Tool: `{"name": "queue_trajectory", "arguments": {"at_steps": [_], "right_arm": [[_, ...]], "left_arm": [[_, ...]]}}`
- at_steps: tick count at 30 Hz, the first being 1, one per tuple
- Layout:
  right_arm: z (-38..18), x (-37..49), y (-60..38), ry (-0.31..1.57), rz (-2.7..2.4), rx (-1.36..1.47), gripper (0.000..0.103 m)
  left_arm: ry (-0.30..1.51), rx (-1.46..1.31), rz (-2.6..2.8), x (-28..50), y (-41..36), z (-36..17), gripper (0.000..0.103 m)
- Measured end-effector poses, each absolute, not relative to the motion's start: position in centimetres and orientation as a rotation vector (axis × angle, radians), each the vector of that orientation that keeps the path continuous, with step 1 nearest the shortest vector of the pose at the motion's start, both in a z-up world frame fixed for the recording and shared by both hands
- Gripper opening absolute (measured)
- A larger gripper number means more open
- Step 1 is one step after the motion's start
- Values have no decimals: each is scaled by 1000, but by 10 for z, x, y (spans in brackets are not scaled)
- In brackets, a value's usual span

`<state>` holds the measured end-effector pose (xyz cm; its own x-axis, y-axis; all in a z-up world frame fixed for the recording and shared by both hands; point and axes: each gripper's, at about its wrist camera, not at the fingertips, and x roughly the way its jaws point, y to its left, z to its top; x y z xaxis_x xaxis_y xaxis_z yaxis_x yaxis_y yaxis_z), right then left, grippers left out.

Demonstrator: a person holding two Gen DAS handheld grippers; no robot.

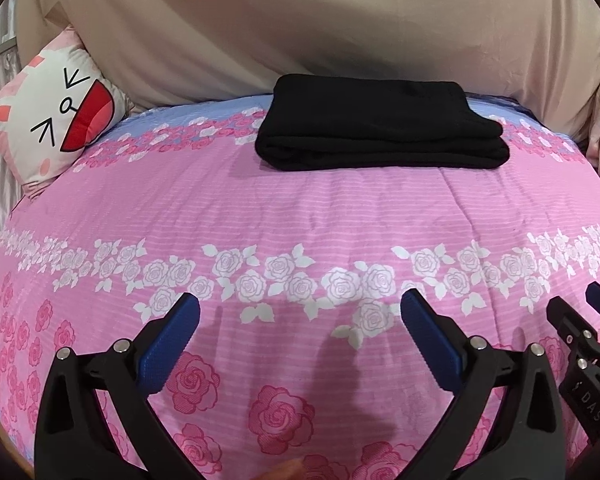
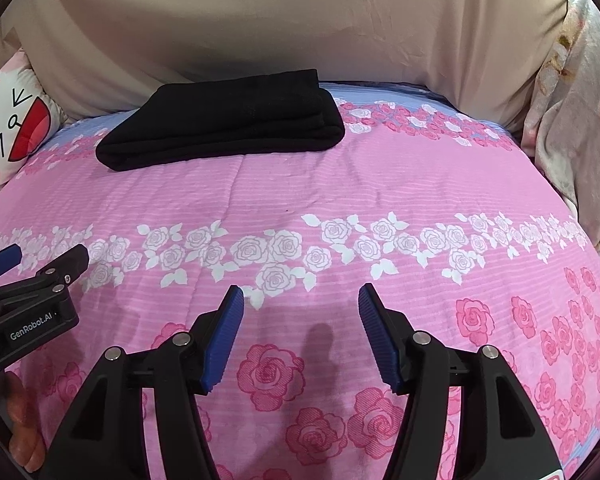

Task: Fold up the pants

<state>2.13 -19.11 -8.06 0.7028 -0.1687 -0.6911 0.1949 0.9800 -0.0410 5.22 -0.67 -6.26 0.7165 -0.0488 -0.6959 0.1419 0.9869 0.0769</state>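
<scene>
The black pants (image 1: 380, 128) lie folded into a thick, neat rectangle at the far side of the pink rose bedspread (image 1: 300, 216); in the right wrist view the pants (image 2: 228, 120) sit far left of centre. My left gripper (image 1: 300, 300) hovers over the near part of the bedspread, open, with only fabric showing between its blue pads. My right gripper (image 2: 300, 292) is beside it on the right, also open and empty. Both are well short of the pants. Each gripper shows at the edge of the other's view.
A cat-face pillow (image 1: 56, 108) leans at the far left corner. Beige cloth (image 1: 300, 20) hangs behind the bed. A pale floral blanket (image 2: 572, 100) is bunched at the right edge. A person's fingers (image 2: 24, 420) show at the lower left.
</scene>
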Motion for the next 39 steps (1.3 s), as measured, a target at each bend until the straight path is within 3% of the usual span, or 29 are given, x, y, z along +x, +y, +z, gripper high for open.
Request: {"name": "queue_trajectory", "arguments": {"at_steps": [31, 39], "right_arm": [[-80, 22, -191, 769, -193, 35, 60], [-81, 23, -190, 772, -192, 39, 60]], "left_arm": [[833, 83, -126, 68, 2, -67, 98], [774, 126, -122, 58, -7, -63, 98]]}}
